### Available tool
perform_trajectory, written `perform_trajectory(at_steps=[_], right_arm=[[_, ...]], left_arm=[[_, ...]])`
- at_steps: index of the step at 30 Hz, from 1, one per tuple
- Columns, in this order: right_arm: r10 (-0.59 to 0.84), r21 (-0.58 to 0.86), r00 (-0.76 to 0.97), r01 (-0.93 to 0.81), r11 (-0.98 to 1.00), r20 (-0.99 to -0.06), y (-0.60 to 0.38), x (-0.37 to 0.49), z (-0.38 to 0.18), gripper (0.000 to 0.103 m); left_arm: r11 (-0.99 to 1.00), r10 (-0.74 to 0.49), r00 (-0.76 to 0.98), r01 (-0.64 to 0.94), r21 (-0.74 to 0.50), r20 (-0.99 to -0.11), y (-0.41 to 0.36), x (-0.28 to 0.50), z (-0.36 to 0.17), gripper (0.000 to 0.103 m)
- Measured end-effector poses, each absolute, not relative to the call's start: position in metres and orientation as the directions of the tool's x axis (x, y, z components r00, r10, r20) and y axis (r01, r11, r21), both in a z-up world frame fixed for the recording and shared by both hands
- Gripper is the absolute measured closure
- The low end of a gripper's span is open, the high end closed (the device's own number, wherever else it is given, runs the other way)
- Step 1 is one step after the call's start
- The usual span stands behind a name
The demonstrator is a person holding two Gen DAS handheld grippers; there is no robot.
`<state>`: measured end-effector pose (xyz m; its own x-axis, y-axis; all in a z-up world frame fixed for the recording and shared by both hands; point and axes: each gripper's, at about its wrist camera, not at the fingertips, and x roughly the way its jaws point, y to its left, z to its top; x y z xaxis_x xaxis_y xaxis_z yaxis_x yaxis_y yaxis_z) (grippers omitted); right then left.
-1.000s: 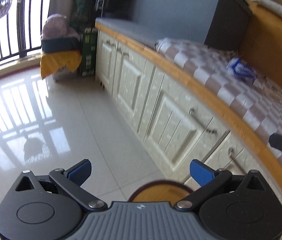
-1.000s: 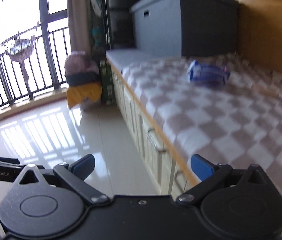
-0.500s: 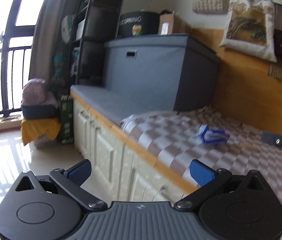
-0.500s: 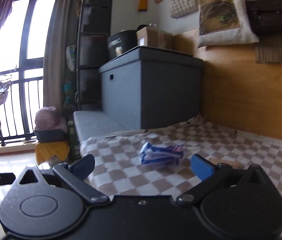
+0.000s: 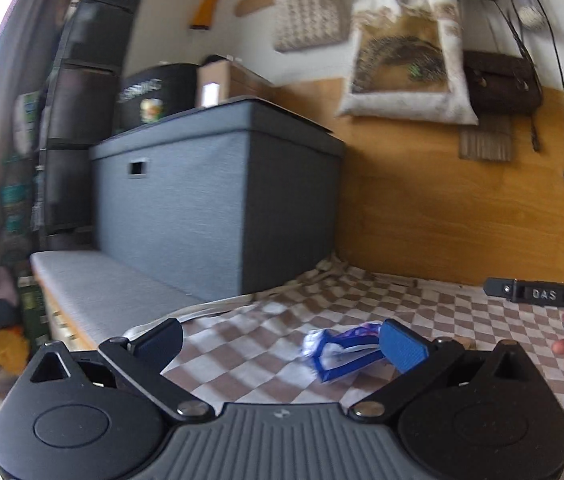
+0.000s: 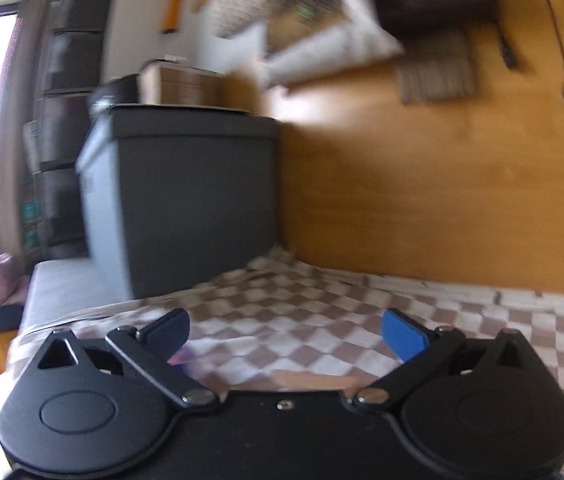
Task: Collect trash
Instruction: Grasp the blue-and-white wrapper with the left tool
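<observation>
We aim the left hand-held gripper, jaws spread, at the wrapper on the checked cloth for a level grasp. The right hand-held gripper is also spread, empty.

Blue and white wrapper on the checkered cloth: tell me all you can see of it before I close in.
The wrapper is crumpled thin plastic, blue and white with a hint of purple, lying flat on the brown-and-white checkered cloth. It sits between the open left gripper fingers, nearer the right-hand blue pad, which hides its right end. Whether that pad touches it is unclear. Any print is too blurred to read.
</observation>
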<state>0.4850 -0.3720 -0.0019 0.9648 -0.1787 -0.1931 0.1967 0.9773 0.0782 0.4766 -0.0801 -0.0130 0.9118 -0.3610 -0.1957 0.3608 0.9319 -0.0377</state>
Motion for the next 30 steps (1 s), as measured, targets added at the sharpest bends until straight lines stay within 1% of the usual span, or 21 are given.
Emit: perform_trajectory(at_steps=[4,6,10,12,14,18,22,24,26,27,30], right_arm=[[-0.178,0.129,0.956,0.212,0.969,-0.232,-0.403,0.517,-0.02,0.0],[-0.167,0.151,0.947,0.214,0.965,-0.273,-0.417,0.532,-0.03,0.0],[-0.098,0.225,0.953,0.167,0.96,-0.287,-0.438,0.547,-0.052,0.0],[-0.076,0.259,0.942,0.166,0.951,-0.327,-0.445,0.553,-0.059,0.0],[-0.068,0.245,0.936,0.159,0.956,-0.345,-0.442,0.557,-0.058,0.0],[0.041,0.233,0.929,0.05,0.971,-0.369,-0.434,0.567,-0.061,0.0],[0.21,0.367,0.892,-0.055,0.929,-0.4,-0.447,0.584,-0.071,0.0],[0.27,0.404,0.891,-0.109,0.908,-0.366,-0.453,0.583,-0.071,0.0],[0.343,0.441,0.877,-0.175,0.88,-0.336,-0.454,0.581,-0.073,0.0],[0.354,0.428,0.87,-0.19,0.883,-0.344,-0.451,0.58,-0.072,0.0],[0.404,0.326,0.819,-0.282,0.902,-0.407,-0.434,0.575,-0.067,0.0]], left_arm=[[0.913,-0.405,0.884,0.406,-0.043,-0.235,-0.104,0.507,-0.025,0.0],[0.904,-0.423,0.868,0.424,-0.056,-0.26,-0.112,0.522,-0.031,0.0],[0.888,-0.453,0.836,0.454,-0.073,-0.309,-0.127,0.548,-0.042,0.0],[0.879,-0.463,0.826,0.474,-0.051,-0.322,-0.136,0.559,-0.045,0.0],[0.866,-0.479,0.811,0.499,-0.03,-0.336,-0.145,0.569,-0.047,0.0],[0.831,-0.512,0.768,0.557,0.006,-0.386,-0.161,0.596,-0.042,0.0],[0.755,-0.549,0.703,0.649,0.092,-0.452,-0.183,0.617,-0.031,0.0],[0.691,-0.557,0.661,0.705,0.161,-0.502,-0.199,0.622,-0.028,0.0],[0.603,-0.541,0.618,0.758,0.248,-0.571,-0.216,0.622,-0.03,0.0],[0.558,-0.523,0.601,0.777,0.29,-0.604,-0.225,0.62,-0.033,0.0],[0.453,-0.464,0.576,0.807,0.379,-0.673,-0.245,0.616,-0.043,0.0]])
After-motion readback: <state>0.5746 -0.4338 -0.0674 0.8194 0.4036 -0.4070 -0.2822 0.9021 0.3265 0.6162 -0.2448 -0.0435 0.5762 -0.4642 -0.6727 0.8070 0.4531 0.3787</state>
